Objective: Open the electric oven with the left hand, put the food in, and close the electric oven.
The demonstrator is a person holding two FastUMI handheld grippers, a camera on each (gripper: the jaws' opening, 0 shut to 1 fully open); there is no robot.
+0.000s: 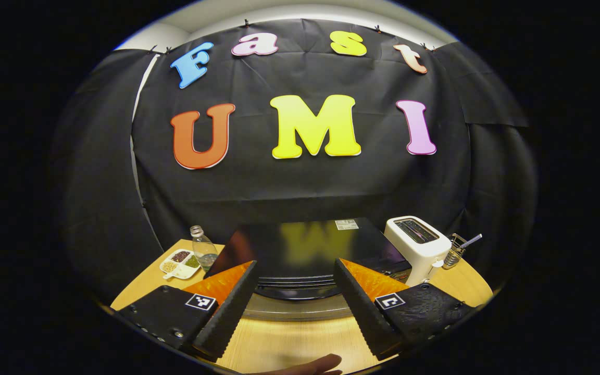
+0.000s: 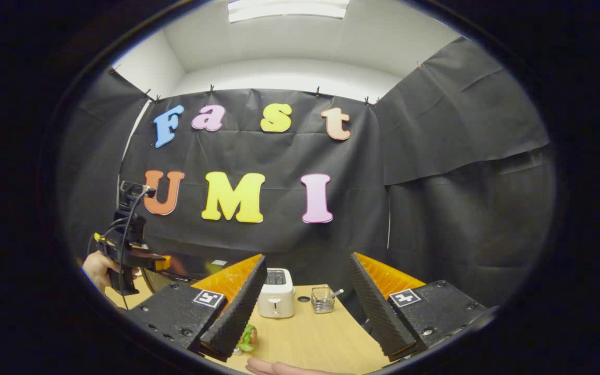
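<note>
glossy black oven (image 1: 300, 245), white toaster (image 1: 417, 245), tan wooden table (image 1: 289, 344)

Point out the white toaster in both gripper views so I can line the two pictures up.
Left gripper view: the white toaster stands right of centre on the table, just right of the black oven.
Right gripper view: the toaster stands low at centre, seen between the right gripper's fingers.
Shared landmark: the small wire basket just to the toaster's right.

A staged recording booth — black cloth walls (image 2: 435, 172) clipped up around a light wooden table (image 2: 305, 333), white boxy toaster (image 2: 276, 300) at lower centre.
</note>
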